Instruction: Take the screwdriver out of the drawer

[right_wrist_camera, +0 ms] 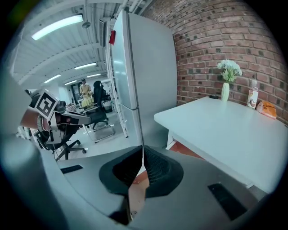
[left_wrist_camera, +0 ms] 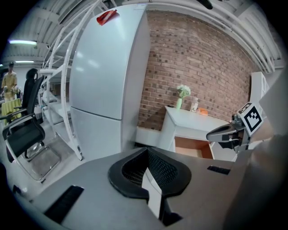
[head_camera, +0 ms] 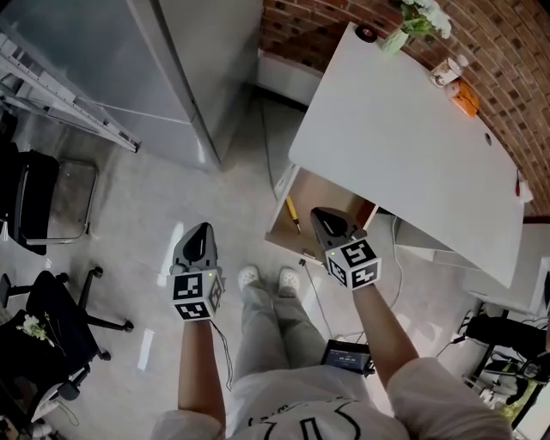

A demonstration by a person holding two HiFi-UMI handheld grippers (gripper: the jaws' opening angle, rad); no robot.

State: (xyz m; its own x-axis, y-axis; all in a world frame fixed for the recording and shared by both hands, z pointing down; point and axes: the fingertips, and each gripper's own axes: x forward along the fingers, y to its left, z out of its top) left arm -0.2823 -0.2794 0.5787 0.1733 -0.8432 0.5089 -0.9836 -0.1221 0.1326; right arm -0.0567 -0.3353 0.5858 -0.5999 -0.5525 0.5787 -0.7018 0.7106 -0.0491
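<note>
Under the white desk [head_camera: 404, 137] the drawer [head_camera: 331, 199] stands pulled open, its wooden inside showing. A yellow-handled screwdriver [head_camera: 293, 215] lies along the drawer's left side. My right gripper [head_camera: 320, 215] hovers over the drawer's front part, just right of the screwdriver, jaws shut with nothing in them. My left gripper [head_camera: 199, 232] hangs over the floor well left of the drawer, also shut and empty. The left gripper view shows the drawer [left_wrist_camera: 193, 147] and the right gripper [left_wrist_camera: 225, 132] ahead of its shut jaws. In the right gripper view the desk [right_wrist_camera: 225, 126] fills the right side.
A tall grey fridge [head_camera: 172, 69] stands left of the desk. A white rack [head_camera: 60, 103] and black office chairs [head_camera: 47, 314] line the left side. A vase of flowers [head_camera: 414, 21] and small items [head_camera: 455, 86] sit at the desk's far end. A cable [head_camera: 314, 292] trails on the floor.
</note>
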